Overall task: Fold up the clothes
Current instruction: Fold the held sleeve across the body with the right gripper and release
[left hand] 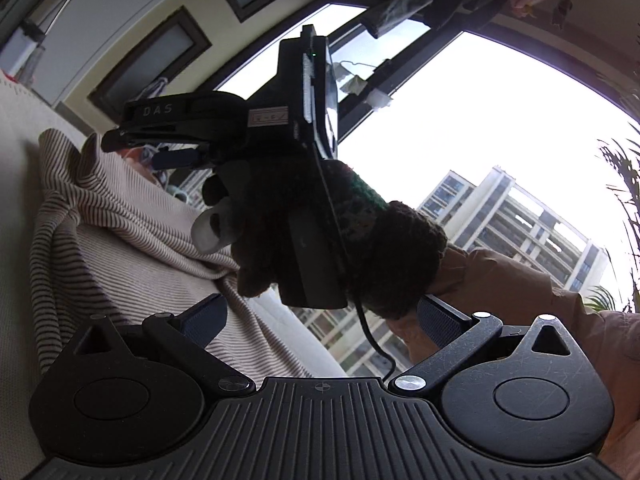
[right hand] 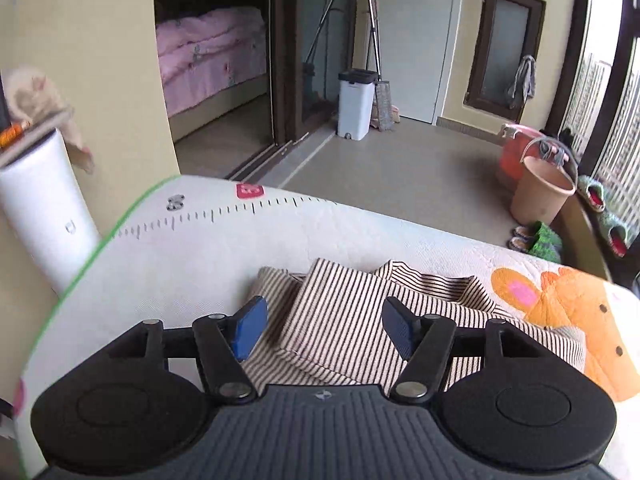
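Hovering the right gripper point(right hand: 324, 332) with jaws spread over the striped shirt point(right hand: 344, 320) on the mat point(right hand: 200, 248), we should catch one folded edge — the left gripper point(left hand: 320, 320) also gapes, empty.

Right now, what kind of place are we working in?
Most likely an enclosed balcony or sunroom of a high-rise flat. A bedroom with a pink-covered bed opens off it, a mop bucket stands by the door, and tall windows face an apartment block. The striped garment lies on a padded mat.
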Tool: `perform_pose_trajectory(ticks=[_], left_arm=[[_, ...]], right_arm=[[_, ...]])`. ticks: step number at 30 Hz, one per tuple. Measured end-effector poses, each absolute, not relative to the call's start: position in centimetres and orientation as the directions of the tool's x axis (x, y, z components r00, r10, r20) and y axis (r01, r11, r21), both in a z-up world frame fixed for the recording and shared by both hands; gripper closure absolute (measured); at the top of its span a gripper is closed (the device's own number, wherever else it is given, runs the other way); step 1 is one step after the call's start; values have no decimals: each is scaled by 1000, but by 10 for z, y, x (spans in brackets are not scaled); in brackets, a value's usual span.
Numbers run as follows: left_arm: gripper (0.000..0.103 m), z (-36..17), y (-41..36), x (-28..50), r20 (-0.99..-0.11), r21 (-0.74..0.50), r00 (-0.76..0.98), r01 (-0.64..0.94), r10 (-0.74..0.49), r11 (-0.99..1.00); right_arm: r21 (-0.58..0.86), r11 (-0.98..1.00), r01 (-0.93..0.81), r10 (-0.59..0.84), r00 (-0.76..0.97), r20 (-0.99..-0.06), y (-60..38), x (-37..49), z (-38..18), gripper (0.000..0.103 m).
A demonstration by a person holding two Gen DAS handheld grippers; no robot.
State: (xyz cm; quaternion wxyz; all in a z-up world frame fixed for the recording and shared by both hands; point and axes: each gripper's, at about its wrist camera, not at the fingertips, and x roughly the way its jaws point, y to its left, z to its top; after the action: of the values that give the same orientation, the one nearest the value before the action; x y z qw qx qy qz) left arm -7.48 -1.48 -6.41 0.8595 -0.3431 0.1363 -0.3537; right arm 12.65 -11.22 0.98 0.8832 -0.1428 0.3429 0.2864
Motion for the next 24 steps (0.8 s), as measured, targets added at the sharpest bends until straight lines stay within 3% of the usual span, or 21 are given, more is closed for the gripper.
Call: perform_pose_trajectory(ticks=[3,6,8,10,12,16,24], left_arm=[[0,-64,-15,-74,5,-687,712,512,-702,515],[0,-64,-16,-74,4,-687,712,512,-702,516],[0,-64,-16,-74,3,-687,712,512,-703,516],[0,-64,-16,-73,2,-687,711,512,-704,515],[0,-64,-16,-73,2,-686,709,514,-705,515],[0,-64,-17,-72,3,-683,707,518,-707,514],[0,-66,-17,-73,-4,-682,704,518,-710,517]], right_arm=[[-160,769,-618,362,629,-688,-94,127,-11,31],[-172,762,-625,354,624,-697,-84,130,-26,30],[-200,737,-645,357,623,-696,-81,127,-32,45],[-233,700,-675,374,624,-686,-79,118,-31,73],[-268,686,-677,376,644,-666,-77,108,-22,87],[-288,702,-651,398,694,-600,-86,95,18,89],[-107,756,-646,496,672,-550,-114,92,83,89]])
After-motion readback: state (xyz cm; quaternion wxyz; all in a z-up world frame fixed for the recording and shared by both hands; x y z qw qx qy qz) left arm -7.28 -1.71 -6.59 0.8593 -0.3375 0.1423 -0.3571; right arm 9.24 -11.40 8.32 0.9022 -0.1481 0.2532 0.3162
